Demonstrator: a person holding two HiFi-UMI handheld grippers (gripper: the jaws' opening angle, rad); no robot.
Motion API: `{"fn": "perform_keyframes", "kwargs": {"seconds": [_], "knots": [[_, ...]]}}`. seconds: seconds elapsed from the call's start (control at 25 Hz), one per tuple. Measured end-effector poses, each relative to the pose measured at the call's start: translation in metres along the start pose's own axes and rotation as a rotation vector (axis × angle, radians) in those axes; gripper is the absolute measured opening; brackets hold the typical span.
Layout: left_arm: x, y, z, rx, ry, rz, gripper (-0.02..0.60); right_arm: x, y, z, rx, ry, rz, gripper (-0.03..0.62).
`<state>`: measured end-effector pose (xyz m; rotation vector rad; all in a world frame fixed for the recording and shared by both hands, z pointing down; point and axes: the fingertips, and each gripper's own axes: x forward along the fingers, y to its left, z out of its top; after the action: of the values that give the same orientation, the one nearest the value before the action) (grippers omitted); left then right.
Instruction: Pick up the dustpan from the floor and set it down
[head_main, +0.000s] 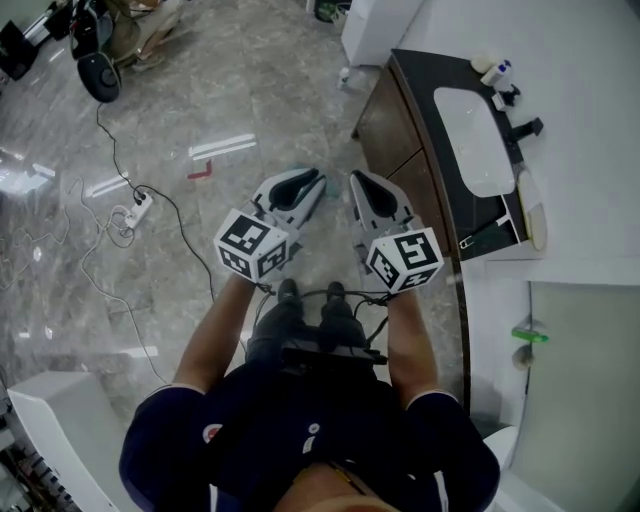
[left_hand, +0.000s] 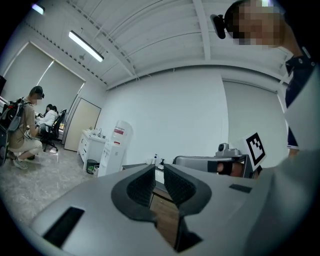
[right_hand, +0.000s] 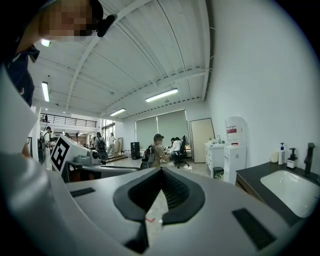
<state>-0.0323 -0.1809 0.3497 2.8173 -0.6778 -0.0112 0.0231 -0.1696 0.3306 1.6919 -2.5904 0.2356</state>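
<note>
No dustpan shows in any view. In the head view both grippers are held out level in front of the person, side by side over the grey marble floor (head_main: 200, 90). The left gripper (head_main: 306, 182) has its jaws a narrow gap apart with nothing between them; in its own view the left gripper (left_hand: 159, 174) looks toward the dark counter and a white wall. The right gripper (head_main: 366, 186) sits close to the counter's edge. In the right gripper view the right gripper (right_hand: 160, 174) has its jaw tips meeting, with nothing held and only floor showing behind them.
A dark counter (head_main: 420, 150) with a white sink (head_main: 472, 140) runs along the right. A power strip (head_main: 138, 208) and loose cable (head_main: 105, 280) lie on the floor at left, near a red mark (head_main: 200, 172). A water dispenser (left_hand: 117, 145) and seated people (left_hand: 27, 125) are farther off.
</note>
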Motion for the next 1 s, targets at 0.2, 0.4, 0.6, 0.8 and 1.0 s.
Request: {"fn": "perform_keyframes", "kwargs": {"seconds": [0.2, 0.4, 0.6, 0.8, 1.0], "knots": [[0.010, -0.004, 0.009, 0.029, -0.022, 0.060, 0.063, -0.001, -0.012, 0.003, 0.003, -0.009, 0.051, 0.006], [0.015, -0.007, 0.016, 0.048, -0.026, 0.121, 0.063, -0.001, -0.019, 0.007, 0.013, -0.019, 0.104, 0.006], [0.018, -0.005, 0.010, 0.052, -0.007, 0.165, 0.063, -0.001, -0.024, 0.002, 0.025, -0.013, 0.136, 0.006], [0.021, 0.011, -0.004, 0.060, 0.027, 0.192, 0.063, 0.006, -0.030, -0.011, 0.048, 0.007, 0.136, 0.006], [0.029, 0.053, -0.047, 0.070, 0.089, 0.241, 0.064, 0.025, -0.044, -0.032, 0.056, 0.037, 0.119, 0.006]]}}
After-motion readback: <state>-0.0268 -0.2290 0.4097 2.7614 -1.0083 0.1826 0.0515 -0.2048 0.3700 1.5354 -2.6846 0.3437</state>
